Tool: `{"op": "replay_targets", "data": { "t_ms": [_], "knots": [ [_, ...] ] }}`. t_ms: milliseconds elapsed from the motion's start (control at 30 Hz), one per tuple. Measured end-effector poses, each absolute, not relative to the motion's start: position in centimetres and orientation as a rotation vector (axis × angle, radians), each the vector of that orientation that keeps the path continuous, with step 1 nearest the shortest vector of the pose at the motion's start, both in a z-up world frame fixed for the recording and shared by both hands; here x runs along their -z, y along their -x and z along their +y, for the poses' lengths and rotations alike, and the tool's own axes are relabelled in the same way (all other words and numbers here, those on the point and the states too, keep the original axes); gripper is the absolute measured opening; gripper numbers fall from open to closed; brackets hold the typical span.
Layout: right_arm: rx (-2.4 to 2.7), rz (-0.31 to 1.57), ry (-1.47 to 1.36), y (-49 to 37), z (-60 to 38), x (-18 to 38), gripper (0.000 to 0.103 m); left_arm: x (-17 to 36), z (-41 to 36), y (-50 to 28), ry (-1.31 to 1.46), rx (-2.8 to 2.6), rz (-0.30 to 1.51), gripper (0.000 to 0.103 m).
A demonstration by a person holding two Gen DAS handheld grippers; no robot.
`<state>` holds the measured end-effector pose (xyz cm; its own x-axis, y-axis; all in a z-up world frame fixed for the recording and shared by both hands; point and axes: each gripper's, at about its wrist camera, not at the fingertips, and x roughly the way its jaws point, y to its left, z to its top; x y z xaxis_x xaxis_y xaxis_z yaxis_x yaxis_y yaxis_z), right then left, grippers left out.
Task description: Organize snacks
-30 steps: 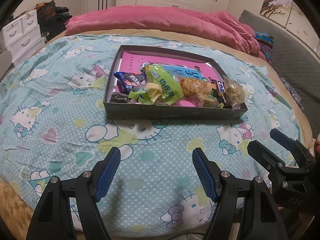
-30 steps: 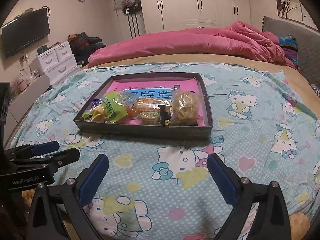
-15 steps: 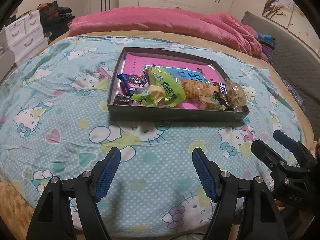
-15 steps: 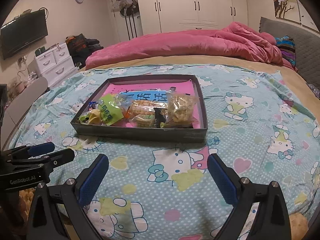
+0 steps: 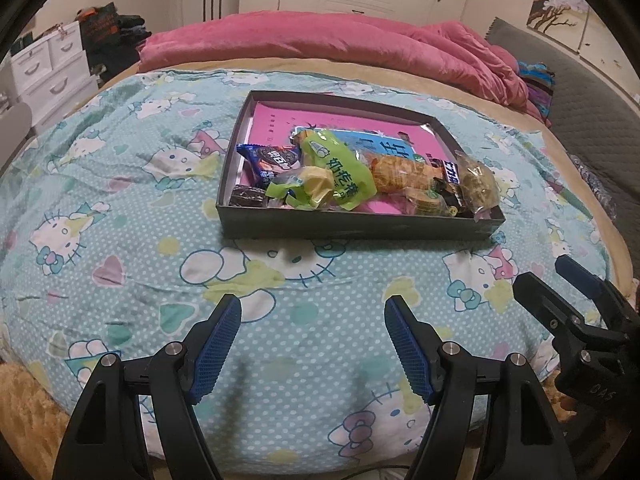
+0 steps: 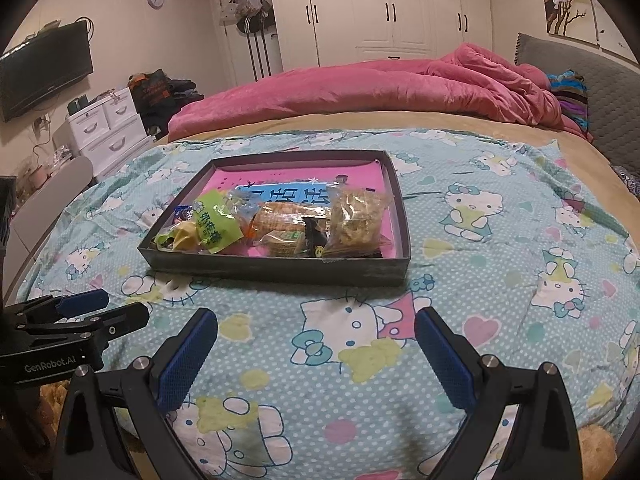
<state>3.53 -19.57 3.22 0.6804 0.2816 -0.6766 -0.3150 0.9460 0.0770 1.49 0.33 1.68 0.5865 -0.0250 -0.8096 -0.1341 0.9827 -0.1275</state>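
Left wrist view: my left gripper (image 5: 313, 340) hangs over the near part of the bed (image 5: 120, 216), jaws spread wide w/ nothing between them. Compared w/ a sec ago the tray (image 5: 360, 228) sits a bit lower and larger in the frame, so I've drifted closer and slightly up; nothing in the tray has shifted. The snacks are all inside it, crowded along its near side: blue cookie pack (image 5: 272, 162) far left, small dark cookie pack (image 5: 247, 195) at the near left corner, green bag (image 5: 340, 172) in the middle, orange cracker pack (image 5: 404, 172) right of that, clear bag of brown bits (image 5: 478, 184) at the right end. The far half shows only the pink book (image 5: 280, 124). My right gripper (image 5: 576, 284) pokes in at the right edge, also released.

Right wrist view: the right gripper (image 6: 316, 348) is likewise spread and holding nothing, near edge of the bed, tray straight ahead and a little left. Same small approach vs. the earlier frames; tray contents match. The green bag (image 6: 214, 224) is on the left, the clear bag (image 6: 356, 216) on the right, the cracker pack (image 6: 288, 216) between. The left gripper (image 6: 80, 308) shows low left, apart from the tray.

What it means: only the rig moved, not the snacks. They lie in the tray but heaped and overlapping, so this fits either a pile awaiting sorting or a gathered load just dropped in. Can't tell which from here.
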Motion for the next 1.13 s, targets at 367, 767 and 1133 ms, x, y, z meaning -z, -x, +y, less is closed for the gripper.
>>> {"op": "replay_targets", "data": {
  "t_ms": [367, 767, 1133],
  "knots": [
    [-0.334, 0.746, 0.05, -3.5, -19.7, -3.3, 0.1, -1.7, 0.3, -1.6, 0.177, -0.065, 0.943, 0.076],
    [-0.322, 0.731, 0.059, -3.5, -19.7, -3.6, 0.1, -1.9, -0.4, -1.5, 0.157, -0.053, 0.945, 0.076],
    [-0.289, 0.723, 0.04, -4.3, -20.7, -3.5, 0.1, -2.8, 1.1, -1.7, 0.169, -0.12, 0.876, 0.076]
  ]
}}
